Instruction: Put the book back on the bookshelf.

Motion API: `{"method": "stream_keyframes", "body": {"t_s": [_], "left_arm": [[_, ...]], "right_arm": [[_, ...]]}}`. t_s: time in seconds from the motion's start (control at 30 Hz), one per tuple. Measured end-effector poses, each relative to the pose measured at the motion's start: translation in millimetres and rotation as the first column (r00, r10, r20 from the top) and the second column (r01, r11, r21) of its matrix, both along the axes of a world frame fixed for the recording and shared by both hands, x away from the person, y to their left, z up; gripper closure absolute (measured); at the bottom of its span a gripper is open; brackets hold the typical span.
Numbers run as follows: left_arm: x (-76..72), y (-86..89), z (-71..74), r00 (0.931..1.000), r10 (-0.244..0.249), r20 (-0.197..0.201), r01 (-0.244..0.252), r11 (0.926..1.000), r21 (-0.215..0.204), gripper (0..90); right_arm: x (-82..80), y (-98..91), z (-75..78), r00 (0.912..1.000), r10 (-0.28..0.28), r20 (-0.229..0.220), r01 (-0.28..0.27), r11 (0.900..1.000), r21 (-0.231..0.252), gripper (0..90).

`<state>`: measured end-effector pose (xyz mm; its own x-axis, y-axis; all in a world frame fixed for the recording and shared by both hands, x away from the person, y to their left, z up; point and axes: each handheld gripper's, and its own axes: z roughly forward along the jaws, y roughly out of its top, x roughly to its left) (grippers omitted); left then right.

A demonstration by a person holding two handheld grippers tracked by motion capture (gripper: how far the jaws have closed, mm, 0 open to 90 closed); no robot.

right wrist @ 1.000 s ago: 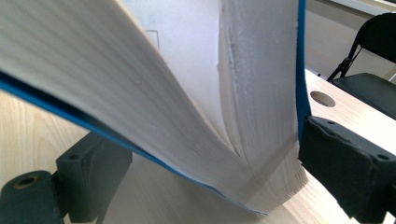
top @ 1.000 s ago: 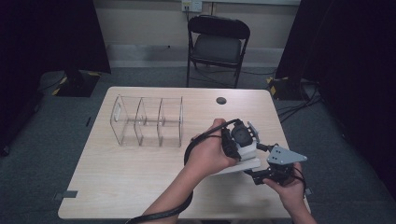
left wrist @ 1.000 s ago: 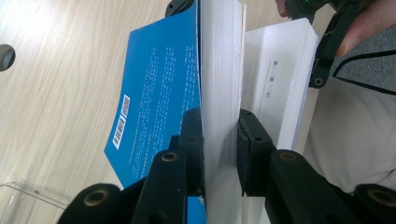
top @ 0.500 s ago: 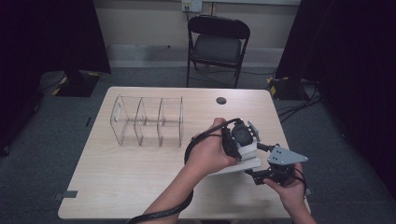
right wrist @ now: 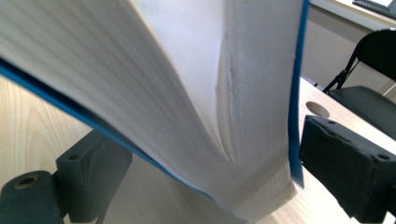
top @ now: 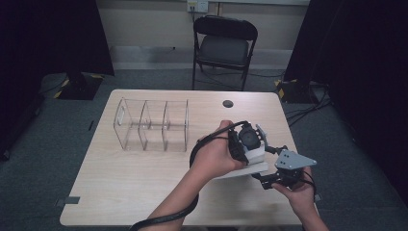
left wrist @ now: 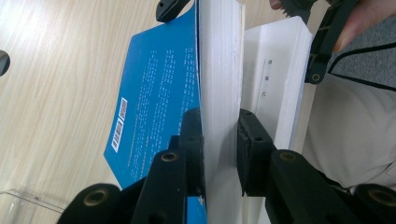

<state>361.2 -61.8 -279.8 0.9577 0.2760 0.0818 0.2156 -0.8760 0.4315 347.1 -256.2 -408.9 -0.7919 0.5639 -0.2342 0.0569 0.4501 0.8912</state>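
At the near right part of the table [top: 144, 192], a blue-covered book [left wrist: 154, 98] is held between both hand-held tools. The left gripper [left wrist: 219, 144] is pinching a thick block of the book's pages, its pads pressed against both faces of that block, with the blue cover lying out to one side. The right gripper [right wrist: 205, 172] straddles the lower edge of the book; its jaws stand spread on either side and neither pad is seen pressing on the cover. In the right gripper view the pages fan apart into two bundles. A white stack of paper [left wrist: 280, 88], possibly a second book, lies just beside the blue one. A clear three-part organizer [top: 151, 125] stands well apart toward the far left of the table, its compartments holding nothing visible.

Judgement: the step in hand appears to be lifting or steadying the book. The next move calls for the right gripper to close on the loose half so the pages stop splaying, then both to carry it level.
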Motion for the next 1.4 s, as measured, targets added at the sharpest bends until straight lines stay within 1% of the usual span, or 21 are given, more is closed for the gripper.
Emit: {"method": "stream_keyframes", "body": {"t_s": [0.13, 0.23, 0.27, 0.3, 0.37, 0.43, 0.47, 0.53, 0.57, 0.67, 0.73, 0.8, 0.9, 0.97, 1.0, 1.03, 1.07, 1.1, 1.13, 1.27, 1.4], "left_arm": [[1.2, 0.1, 0.2, 1.0, 0.002, -0.002, -0.002, 1.0, -0.007, 74.9], [0.0, -0.4, -0.5, 0.9999, 0.003, -0.013, -0.003, 1.0, 0.002, 74.9], [0.7, 0.2, 0.2, 0.9999, -0.01, -0.004, 0.01, 0.9999, 0.009, 74.9], [0.0, 0.6, -0.2, 1.0, -0.005, -0.001, 0.005, 1.0, -0.007, 74.8], [-1.1, 0.1, 0.2, 0.9999, -0.011, 0.008, 0.011, 0.9999, 0.002, 74.7], [-3.4, -1.3, 0.4, 0.9989, -0.026, 0.038, 0.026, 0.9996, 0.011, 74.3], [-4.0, -1.3, 0.9, 0.9958, -0.055, 0.073, 0.053, 0.9983, 0.022, 73.8], [-4.8, 0.2, 1.6, 0.9886, -0.092, 0.12, 0.089, 0.9956, 0.027, 71.9], [-3.7, 2.1, 2.0, 0.9836, -0.113, 0.141, 0.111, 0.9936, 0.019, 70.9], [-2.9, 6.6, 1.1, 0.9812, -0.11, 0.159, 0.112, 0.9936, -0.008, 67.4], [-0.7, 10.3, 0.7, 0.9721, -0.117, 0.203, 0.125, 0.9917, -0.029, 59.8], [1.3, 14.7, 1.7, 0.9697, -0.1, 0.223, 0.118, 0.9908, -0.067, 51.5], [5.0, 21.0, 4.2, 0.9704, -0.076, 0.229, 0.105, 0.9879, -0.115, 43.7], [6.1, 23.8, 7.6, 0.9793, -0.04, 0.198, 0.069, 0.9874, -0.142, 44.1], [6.1, 23.8, 7.6, 0.9793, -0.04, 0.198, 0.069, 0.9874, -0.142, 43.6], [6.5, 26.4, 11.9, 0.9828, -0.017, 0.184, 0.049, 0.9842, -0.17, 43.6], [6.8, 31.3, 18.4, 0.9799, 0.006, 0.2, 0.033, 0.9813, -0.19, 41.9], [6.8, 31.3, 18.4, 0.9799, 0.006, 0.2, 0.033, 0.9813, -0.19, 41.7], [7.6, 37.8, 24.4, 0.9748, 0.02, 0.222, 0.021, 0.983, -0.183, 40.9], [9.4, 48.9, 25.1, 0.9806, 0.048, 0.19, -0.006, 0.9764, -0.216, 40.1], [9.3, 53.7, 21.8, 0.9812, 0.063, 0.182, -0.024, 0.9772, -0.211, 39.9]], "right_arm": [[3.1, 0.2, 2.1, 0.9997, 0.023, -0.006, -0.024, 0.9996, -0.013, 9.5], [6.6, 0.0, 4.2, 0.9966, 0.076, -0.033, -0.077, 0.9967, -0.025, 16.9], [6.8, -0.1, 5.1, 0.9941, 0.103, -0.034, -0.104, 0.9941, -0.032, 24.7], [7.6, -1.1, 5.9, 0.99, 0.137, -0.036, -0.138, 0.9899, -0.032, 28.5], [10.6, -2.8, 6.9, 0.9858, 0.163, -0.039, -0.164, 0.986, -0.028, 33.0], [10.8, -3.1, 8.8, 0.9806, 0.192, -0.042, -0.193, 0.9801, -0.046, 39.6], [10.8, -3.7, 9.2, 0.977, 0.208, -0.045, -0.21, 0.9764, -0.049, 43.4], [11.5, -8.2, 7.5, 0.9724, 0.224, -0.066, -0.225, 0.9743, -0.009, 48.6], [11.2, -9.3, 6.9, 0.9722, 0.224, -0.069, -0.224, 0.9745, 0.002, 49.6], [10.9, -9.9, 6.7, 0.9726, 0.22, -0.076, -0.219, 0.9755, 0.015, 50.6], [11.9, -9.9, 7.4, 0.9715, 0.218, -0.094, -0.217, 0.976, 0.021, 50.9], [12.7, -10.5, 8.0, 0.9712, 0.217, -0.098, -0.216, 0.9761, 0.023, 51.2], [14.1, -11.9, 8.0, 0.9716, 0.208, -0.113, -0.205, 0.978, 0.04, 52.1], [14.7, -12.1, 9.2, 0.9718, 0.205, -0.117, -0.202, 0.9788, 0.036, 52.4], [14.7, -12.1, 9.2, 0.9718, 0.205, -0.117, -0.202, 0.9788, 0.036, 52.4], [15.4, -12.2, 9.4, 0.9719, 0.199, -0.125, -0.195, 0.9798, 0.043, 52.7], [16.7, -13.7, 10.0, 0.9724, 0.186, -0.141, -0.18, 0.982, 0.058, 53.8], [17.0, -14.2, 10.3, 0.9734, 0.18, -0.142, -0.173, 0.983, 0.063, 54.4], [17.9, -15.2, 11.1, 0.9737, 0.177, -0.143, -0.17, 0.9836, 0.061, 54.7], [21.6, -16.1, 13.6, 0.9723, 0.166, -0.164, -0.156, 0.9849, 0.076, 55.2], [25.9, -17.2, 15.7, 0.9694, 0.156, -0.19, -0.14, 0.9856, 0.095, 55.4]]}}
